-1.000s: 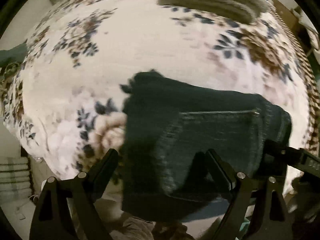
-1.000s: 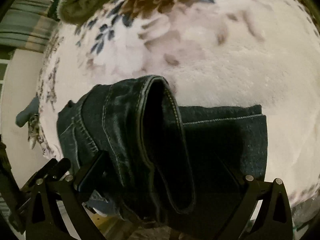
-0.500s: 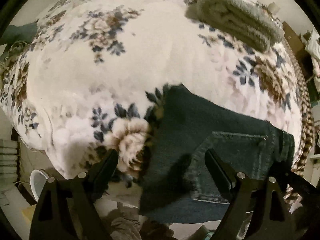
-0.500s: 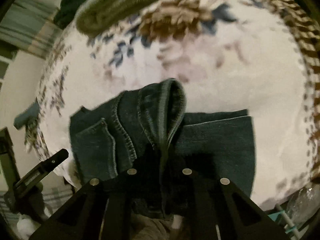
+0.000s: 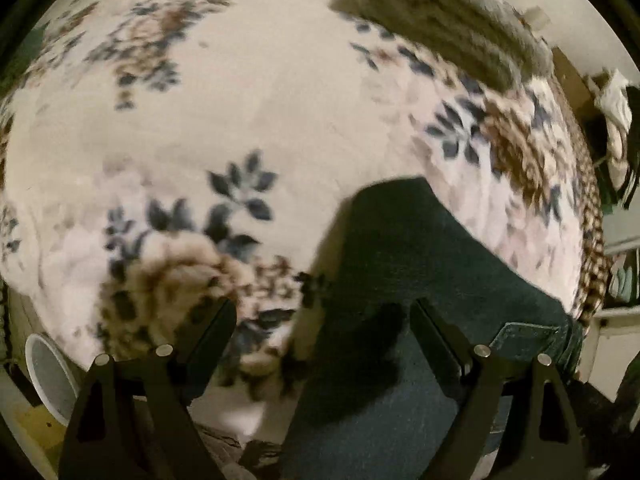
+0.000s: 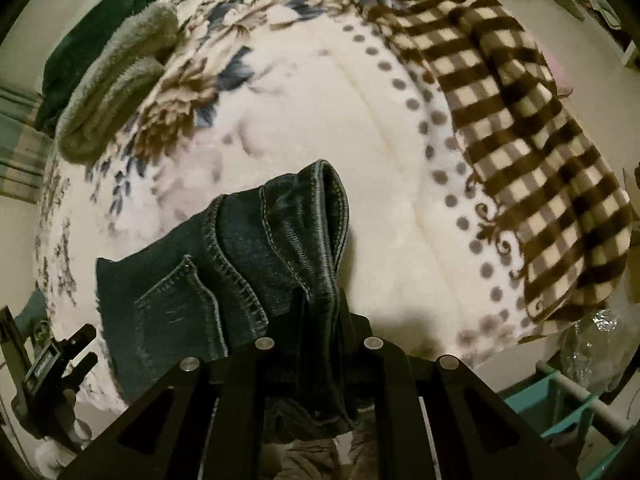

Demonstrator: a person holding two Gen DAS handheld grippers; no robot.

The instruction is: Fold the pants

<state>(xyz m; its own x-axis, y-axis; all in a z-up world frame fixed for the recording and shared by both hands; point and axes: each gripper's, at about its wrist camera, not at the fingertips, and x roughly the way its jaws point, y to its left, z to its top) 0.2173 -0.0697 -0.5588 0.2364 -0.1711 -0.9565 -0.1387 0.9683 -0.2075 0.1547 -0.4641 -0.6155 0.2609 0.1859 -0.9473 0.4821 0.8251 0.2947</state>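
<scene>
Dark blue jeans point(image 6: 240, 264) lie folded into a small bundle at the near edge of a bed with a floral blanket point(image 6: 380, 160). My right gripper point(image 6: 320, 312) is shut on the jeans' waistband fold and holds it raised. A back pocket point(image 6: 176, 308) faces up to its left. In the left wrist view the jeans point(image 5: 400, 280) fill the lower right. My left gripper point(image 5: 322, 320) is open, its right finger point(image 5: 436, 336) over the denim, its left finger point(image 5: 208, 332) over the blanket. The left gripper also shows in the right wrist view point(image 6: 60, 356), beside the bundle.
A rolled grey towel point(image 5: 448, 28) lies at the far side of the bed, also in the right wrist view point(image 6: 116, 80). A brown checked blanket point(image 6: 520, 128) covers the bed's right side. A white bowl point(image 5: 48, 380) sits low beside the bed.
My right gripper has shut on the waistband fold and pulled back with it. My left gripper has drawn back and left, so the jeans now sit lower right in its view.
</scene>
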